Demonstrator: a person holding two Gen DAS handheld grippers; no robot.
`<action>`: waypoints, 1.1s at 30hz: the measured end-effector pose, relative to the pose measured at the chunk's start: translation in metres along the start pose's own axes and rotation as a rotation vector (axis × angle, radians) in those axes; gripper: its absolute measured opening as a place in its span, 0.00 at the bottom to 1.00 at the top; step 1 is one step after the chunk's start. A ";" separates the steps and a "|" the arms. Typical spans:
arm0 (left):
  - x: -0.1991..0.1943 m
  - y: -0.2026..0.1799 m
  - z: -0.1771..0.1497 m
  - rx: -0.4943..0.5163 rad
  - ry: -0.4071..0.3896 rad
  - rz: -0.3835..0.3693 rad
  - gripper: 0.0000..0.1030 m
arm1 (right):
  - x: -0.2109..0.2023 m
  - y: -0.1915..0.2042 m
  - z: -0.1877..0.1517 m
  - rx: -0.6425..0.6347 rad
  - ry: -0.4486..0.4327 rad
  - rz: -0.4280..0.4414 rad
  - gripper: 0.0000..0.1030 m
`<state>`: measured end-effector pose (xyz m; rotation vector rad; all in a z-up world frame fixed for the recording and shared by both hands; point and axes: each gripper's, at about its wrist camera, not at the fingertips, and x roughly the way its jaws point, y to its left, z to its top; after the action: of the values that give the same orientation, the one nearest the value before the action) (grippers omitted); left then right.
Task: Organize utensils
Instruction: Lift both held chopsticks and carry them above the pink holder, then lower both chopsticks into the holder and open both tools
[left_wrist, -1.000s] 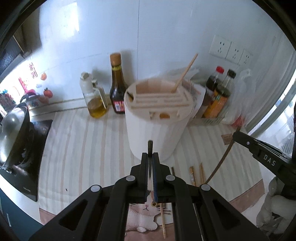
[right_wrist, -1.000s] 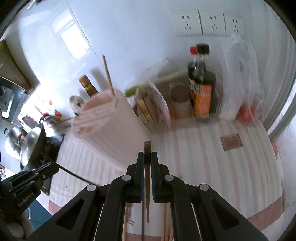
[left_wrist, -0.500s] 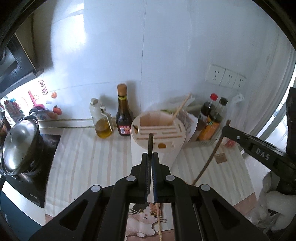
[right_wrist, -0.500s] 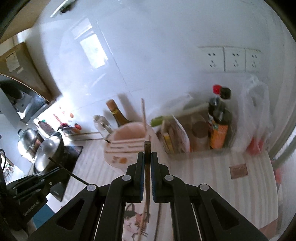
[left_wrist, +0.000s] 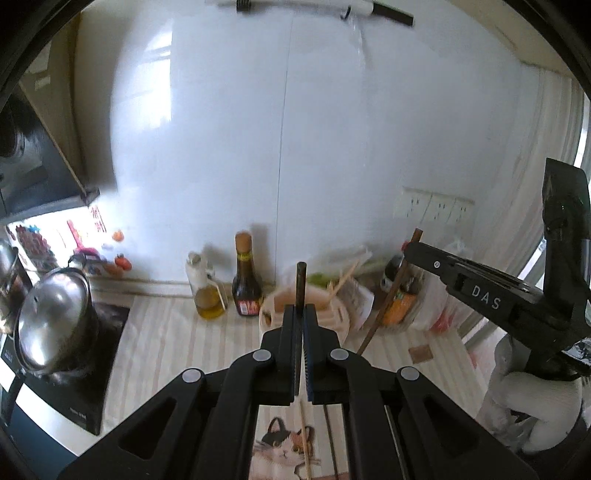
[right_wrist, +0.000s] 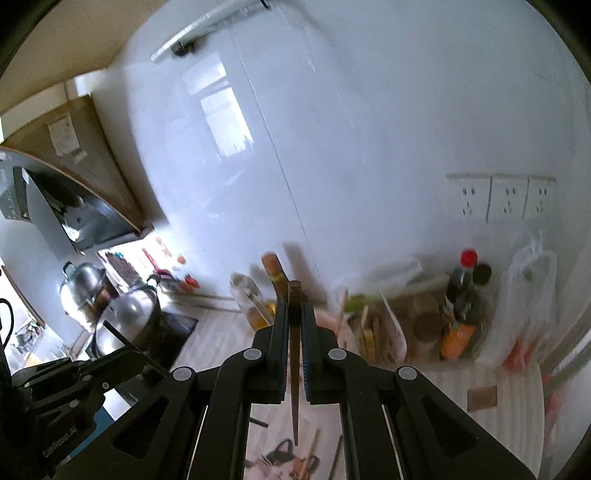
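— So, where do we stand?

— We hold one dark chopstick (left_wrist: 300, 282) in the left claw (left_wrist: 302, 325) and one brown chopstick (right_wrist: 294, 306) in the right claw (right_wrist: 294, 325), both clamped tight, above the counter (left_wrist: 177, 332). We judge the carry step; next we must tip each into the holder (left_wrist: 334, 312).

— And the count?

— One holder with one pale chopstick (left_wrist: 345, 277) standing in it; at least two loose chopsticks (left_wrist: 306, 446) on the cat mat (left_wrist: 280, 446).

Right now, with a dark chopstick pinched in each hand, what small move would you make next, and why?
Probably bring the left gripper down over the round holder: its chopstick is lifted clear, and one chopstick already stands in there.
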<state>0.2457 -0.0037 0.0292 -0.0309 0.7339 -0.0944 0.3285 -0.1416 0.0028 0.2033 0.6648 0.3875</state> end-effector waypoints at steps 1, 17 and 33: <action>-0.002 -0.001 0.007 0.002 -0.012 0.001 0.01 | -0.002 0.001 0.005 -0.002 -0.010 0.001 0.06; 0.025 -0.001 0.096 0.029 -0.094 0.036 0.01 | 0.024 0.010 0.097 -0.012 -0.098 -0.058 0.06; 0.135 0.025 0.100 -0.024 0.073 0.016 0.01 | 0.118 -0.024 0.089 0.018 -0.020 -0.154 0.06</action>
<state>0.4143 0.0080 0.0117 -0.0449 0.8077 -0.0721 0.4765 -0.1199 -0.0024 0.1719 0.6594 0.2312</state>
